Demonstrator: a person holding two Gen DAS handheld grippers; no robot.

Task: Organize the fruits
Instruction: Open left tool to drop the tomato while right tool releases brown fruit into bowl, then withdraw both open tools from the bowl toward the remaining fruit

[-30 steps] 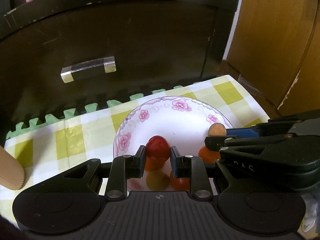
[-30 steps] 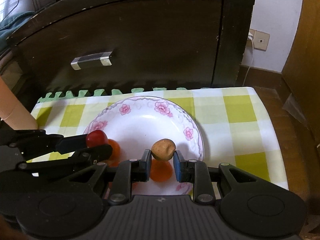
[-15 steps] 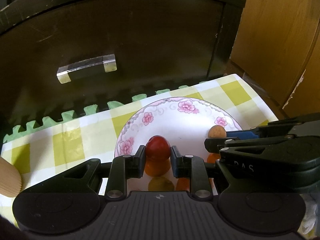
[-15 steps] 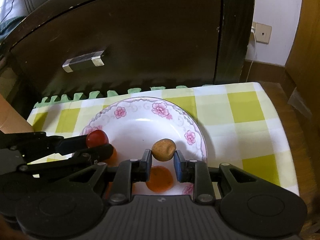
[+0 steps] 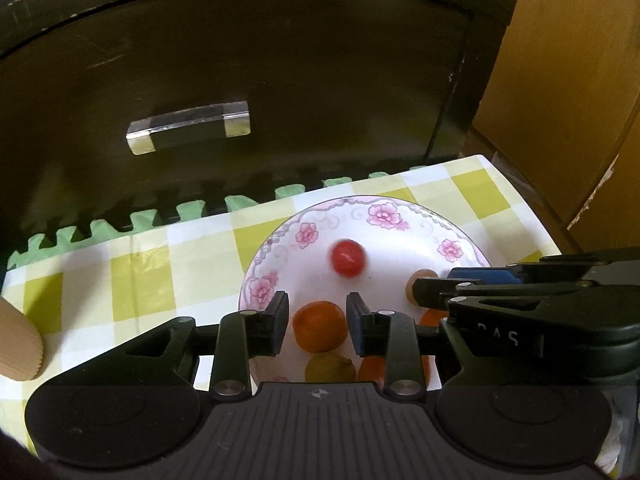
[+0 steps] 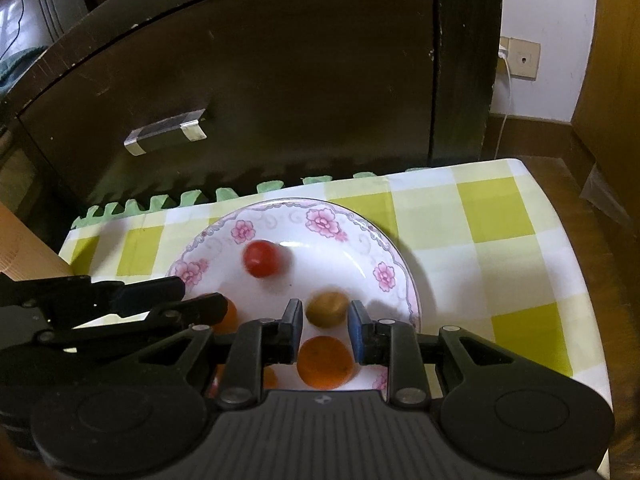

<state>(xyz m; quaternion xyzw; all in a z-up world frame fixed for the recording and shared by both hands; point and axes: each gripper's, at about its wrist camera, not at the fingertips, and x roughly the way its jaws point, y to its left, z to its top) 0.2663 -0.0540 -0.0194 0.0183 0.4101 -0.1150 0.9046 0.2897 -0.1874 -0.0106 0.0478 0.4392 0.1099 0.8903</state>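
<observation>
— What changed?
— The left claw (image 5: 317,322) has spread; its red fruit (image 5: 348,258) now blurs mid-frame on the plate (image 5: 404,210).
— And the right claw (image 6: 325,326)?
— Also spread; the brown fruit (image 6: 328,309) sits loose between its fingers. Both seem delivered.

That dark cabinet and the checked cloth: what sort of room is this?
Probably a home living or dining room: a flowered plate of fruit on a yellow checked cloth, a dark cabinet behind, and a wall socket with a cable.
</observation>
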